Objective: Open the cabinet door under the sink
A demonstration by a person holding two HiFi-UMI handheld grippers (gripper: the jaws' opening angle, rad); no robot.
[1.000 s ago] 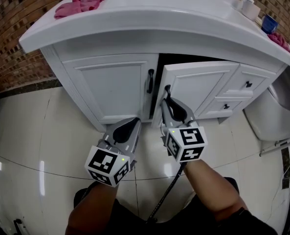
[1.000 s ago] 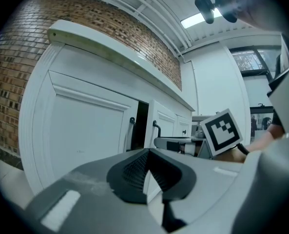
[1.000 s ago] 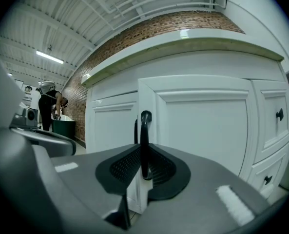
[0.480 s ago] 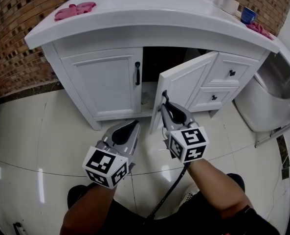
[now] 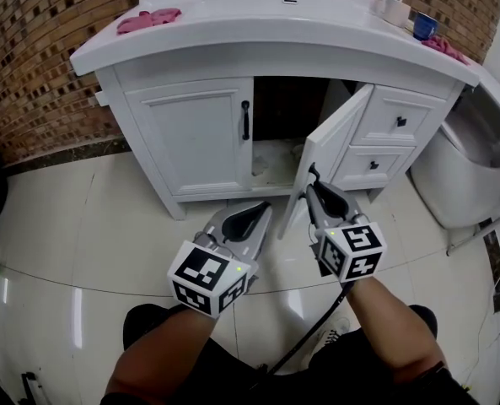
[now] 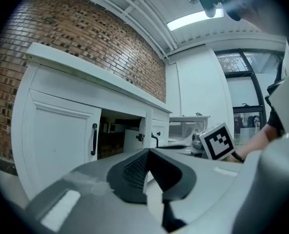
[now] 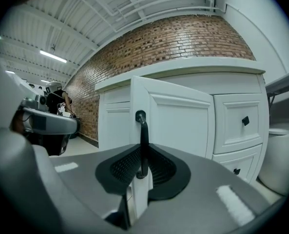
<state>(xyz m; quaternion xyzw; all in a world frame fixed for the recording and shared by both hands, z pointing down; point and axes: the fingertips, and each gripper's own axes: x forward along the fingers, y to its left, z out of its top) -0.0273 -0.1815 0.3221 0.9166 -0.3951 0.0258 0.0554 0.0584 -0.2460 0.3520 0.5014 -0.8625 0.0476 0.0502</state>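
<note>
We see the white cabinet (image 5: 148, 83) under the sink standing against a brick wall (image 5: 30, 49), and its right-hand door (image 5: 334, 146) is open, angled out from the cabinet front toward us. The door hangs on its right edge, just beside the cabinet's two small drawers (image 5: 399, 121). It is a plain white door with a recessed panel, and a slim black handle (image 5: 314, 174) runs upright near its free edge. Our right tool (image 5: 314, 180) is clamped on that handle. In the right gripper view the ribbed black pads (image 7: 127, 167) press on either side of the bar's lower part. Behind the door the dark inside of the cabinet shows, with a pale floor panel at the bottom. The cabinet's left door (image 5: 195, 137) is closed flat, and its own black bar sits next to the gap. Our left tool (image 5: 258, 212) is in front of the cabinet, low over the tiled floor (image 5: 81, 226), with its jaws together and nothing between them. On the bench (image 5: 275, 24) above the cabinet lies a pink cloth (image 5: 148, 19).
</note>
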